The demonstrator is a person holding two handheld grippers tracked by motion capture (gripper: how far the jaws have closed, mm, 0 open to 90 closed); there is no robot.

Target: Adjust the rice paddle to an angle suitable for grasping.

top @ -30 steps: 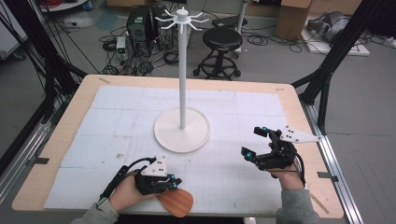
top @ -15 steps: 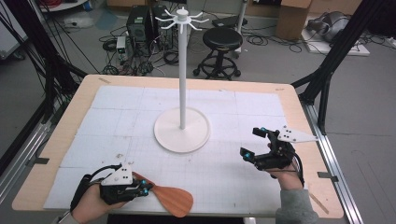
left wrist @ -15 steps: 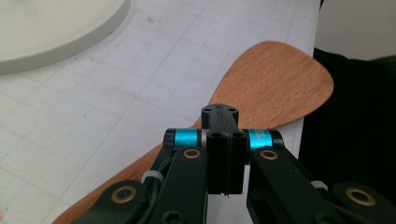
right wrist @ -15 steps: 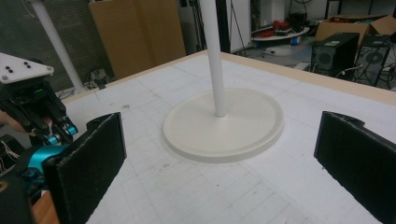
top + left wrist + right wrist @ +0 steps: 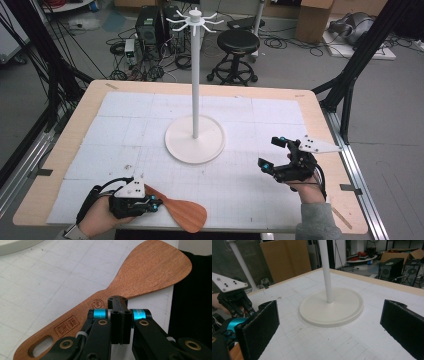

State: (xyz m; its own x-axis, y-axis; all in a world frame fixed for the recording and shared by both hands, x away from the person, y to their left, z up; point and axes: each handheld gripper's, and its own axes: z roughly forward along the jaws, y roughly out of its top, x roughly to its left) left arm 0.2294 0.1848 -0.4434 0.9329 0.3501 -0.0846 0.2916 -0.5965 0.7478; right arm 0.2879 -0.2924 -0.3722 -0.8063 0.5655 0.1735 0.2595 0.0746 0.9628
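A wooden spatula (image 5: 182, 212) lies flat near the table's front edge, with its blade toward the right and slightly over the edge. In the left gripper view the spatula (image 5: 140, 275) shows a slotted handle end and a burned-in logo. My left gripper (image 5: 154, 203) sits at the handle, jaws pressed together with nothing between them. Seen along its own jaws, my left gripper (image 5: 119, 302) hovers over the spatula's neck. My right gripper (image 5: 270, 152) rests at the right side of the mat with its jaws wide apart and nothing between them; its own view shows my right gripper (image 5: 332, 327) facing the stand.
A white stand (image 5: 195, 139) with a round base, tall pole and hooks at the top occupies the middle of the white gridded mat (image 5: 125, 120). The stand's base (image 5: 332, 306) lies ahead of the right jaws. A stool (image 5: 237, 42) and computer cases stand beyond the table.
My left hand has slid left along the front edge, uncovering the spatula's handle. The spatula has stayed where it lay. The right gripper has not moved.
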